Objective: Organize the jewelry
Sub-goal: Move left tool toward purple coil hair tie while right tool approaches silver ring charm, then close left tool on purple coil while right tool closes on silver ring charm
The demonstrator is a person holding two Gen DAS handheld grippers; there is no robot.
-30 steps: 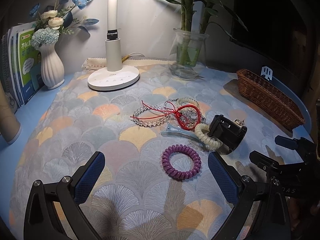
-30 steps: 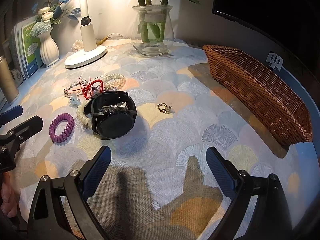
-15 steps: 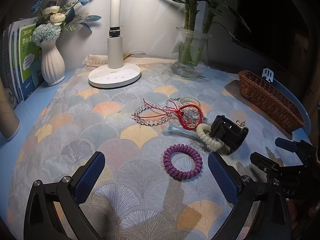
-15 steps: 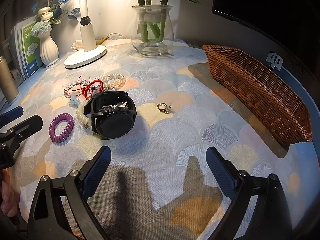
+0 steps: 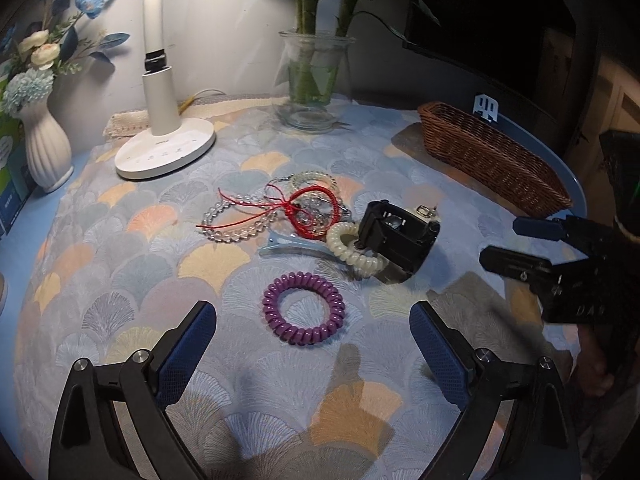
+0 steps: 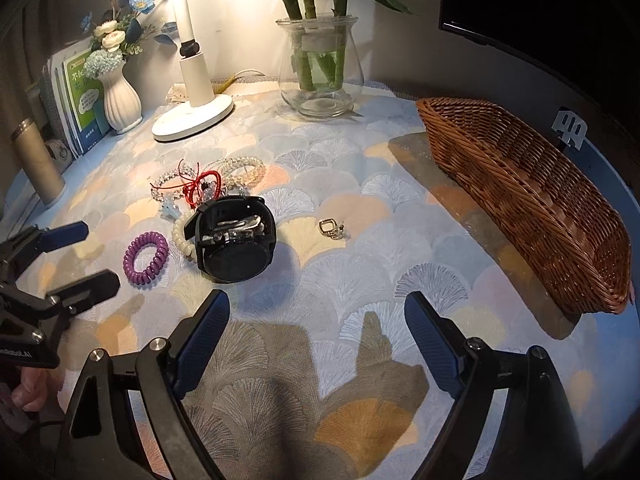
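A purple coil hair tie (image 5: 303,308) (image 6: 146,253) lies on the patterned cloth just ahead of my open, empty left gripper (image 5: 313,341). Beyond it lie a cream coil tie (image 5: 352,245), a black watch (image 5: 396,234) (image 6: 236,245), a blue hair clip (image 5: 288,245), a red cord bracelet (image 5: 308,212), clear bead bracelets (image 5: 234,222) and a small gold earring (image 6: 330,229). My right gripper (image 6: 317,338) is open and empty, with the watch ahead to its left. The wicker basket (image 6: 520,196) (image 5: 492,156) sits at the right.
A white lamp (image 5: 164,144), a glass vase with a plant (image 5: 312,88), a white flower vase (image 5: 42,148) and books (image 6: 80,96) line the back. A tan cylinder (image 6: 36,160) stands far left. A dark monitor (image 6: 540,8) is behind the basket.
My left gripper has moved forward and a little right, so the purple hair tie now sits closer between its fingers. The right gripper has edged forward slightly toward the watch.
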